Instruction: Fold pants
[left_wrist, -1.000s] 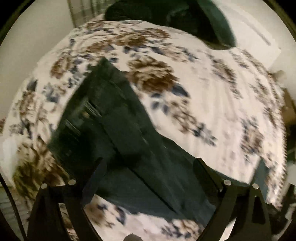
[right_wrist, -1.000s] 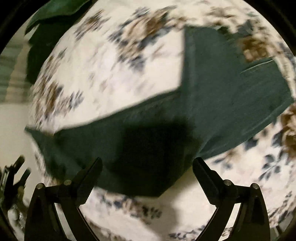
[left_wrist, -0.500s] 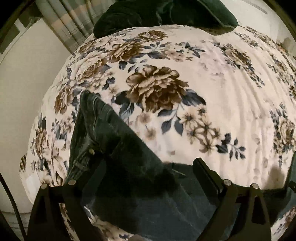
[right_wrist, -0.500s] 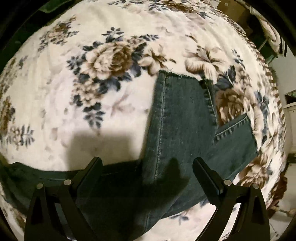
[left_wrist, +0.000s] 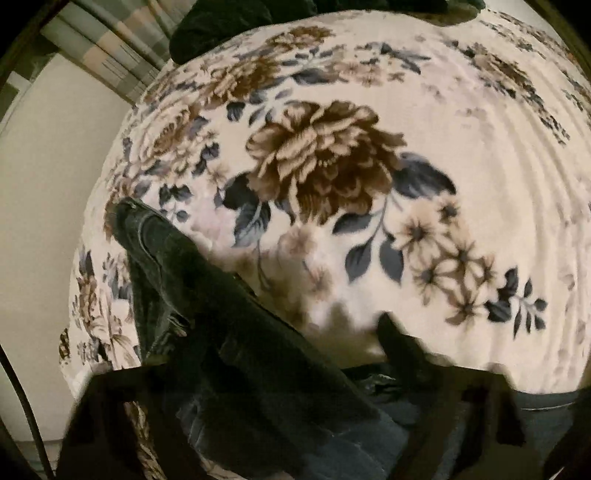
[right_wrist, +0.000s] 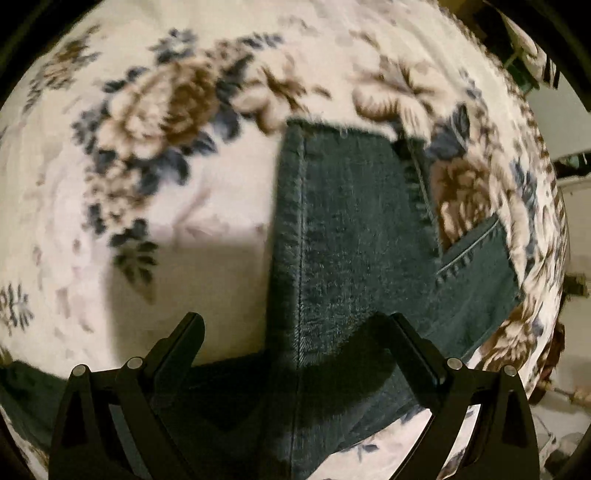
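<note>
While the pants (right_wrist: 351, 236) lie flat on the floral bedspread (left_wrist: 424, 129), legs crossed, grab both hems together. Right hand-held gripper (right_wrist: 291, 332) spread over the upper leg; left hand-held gripper (left_wrist: 295, 398) too blurred to tell. Both sit lower than half a second ago.
</note>
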